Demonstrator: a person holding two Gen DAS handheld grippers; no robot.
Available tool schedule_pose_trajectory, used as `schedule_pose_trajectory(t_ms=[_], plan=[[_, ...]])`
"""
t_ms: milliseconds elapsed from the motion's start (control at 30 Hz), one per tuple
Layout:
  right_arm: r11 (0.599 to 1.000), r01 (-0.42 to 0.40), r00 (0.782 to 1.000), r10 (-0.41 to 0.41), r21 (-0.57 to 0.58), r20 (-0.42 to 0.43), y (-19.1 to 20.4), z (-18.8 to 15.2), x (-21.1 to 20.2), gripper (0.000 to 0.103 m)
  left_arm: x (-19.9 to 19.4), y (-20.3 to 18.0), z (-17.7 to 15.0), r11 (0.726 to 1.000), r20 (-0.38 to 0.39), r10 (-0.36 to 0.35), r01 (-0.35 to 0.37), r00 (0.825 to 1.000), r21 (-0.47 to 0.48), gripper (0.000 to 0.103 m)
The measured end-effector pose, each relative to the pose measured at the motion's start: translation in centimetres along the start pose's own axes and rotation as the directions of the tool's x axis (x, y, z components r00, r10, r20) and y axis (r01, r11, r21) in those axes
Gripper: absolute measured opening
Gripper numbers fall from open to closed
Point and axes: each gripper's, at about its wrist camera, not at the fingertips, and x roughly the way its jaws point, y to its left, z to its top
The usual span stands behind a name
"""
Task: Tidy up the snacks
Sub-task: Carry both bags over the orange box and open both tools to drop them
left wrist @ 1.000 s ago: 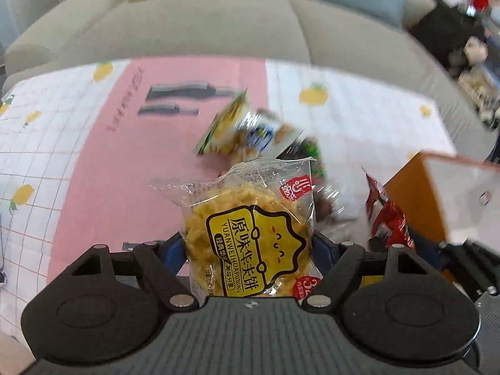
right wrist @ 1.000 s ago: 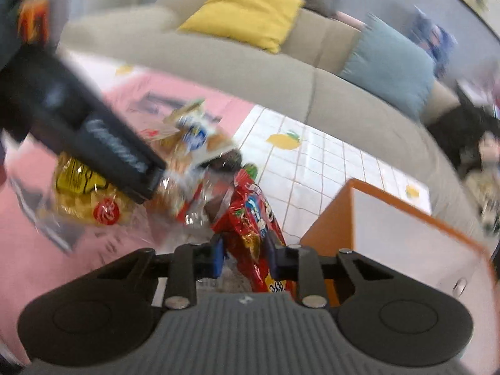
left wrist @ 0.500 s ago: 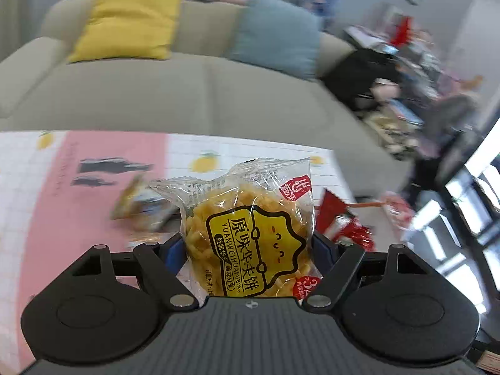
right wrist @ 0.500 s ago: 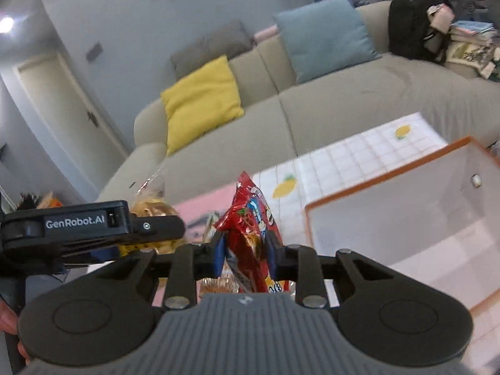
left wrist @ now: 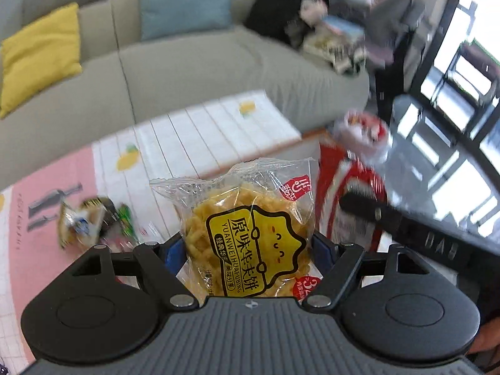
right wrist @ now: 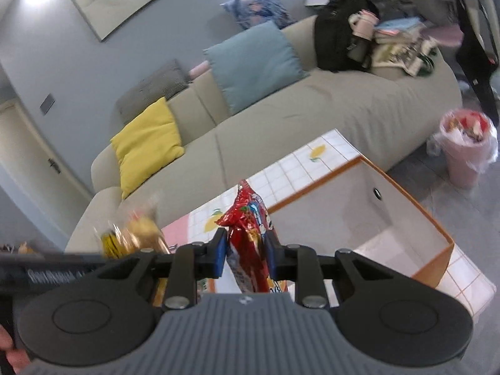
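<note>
- My left jaws [left wrist: 247, 247] pinch the clear packet of yellow waffle biscuits [left wrist: 250, 237] by its two sides, spread wide around it; the packet sits at lower centre of the left wrist view, label facing the camera, just as it did a second ago.
- My right jaws [right wrist: 245, 251] are pressed close on the red snack bag [right wrist: 250, 247], which stands upright at lower centre of the right wrist view; the grip is the same as before.
- A second ago both views looked down on the snack pile; now the tabletop [left wrist: 203, 131] has dropped lower in each frame and more of the grey sofa [right wrist: 312, 118] shows.
- The leftover snacks [left wrist: 93, 222] have slid from frame centre to the lower left of the left wrist view, blurred, lying on the pink part of the cloth.
- The orange-rimmed box [right wrist: 390, 215] was only a corner at the right edge earlier; now its open white inside fills the right middle of the right wrist view, just right of the red bag.
- In the left wrist view the right jaws and red bag now show at right, blurred.
</note>
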Motion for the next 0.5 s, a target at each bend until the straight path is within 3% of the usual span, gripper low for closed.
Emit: schedule_pose_trajectory(t_ms=[167,500], plan=[[0.999,0.012,1.000,-0.010,0.051,-0.029,-2.2,0.4,2.9,0.023,2.6,-1.5,-1.0,0.998,-0.084,0.017,-0.012,0.996,0.067,0.090],[0.986,0.053,0.989,-0.030,0.155,-0.146,-5.5,-0.4,7.7,0.023,6.7,-3.6,-1.1,0.982,-0.166,0.063,-0.032,0.984,0.184,0.090]])
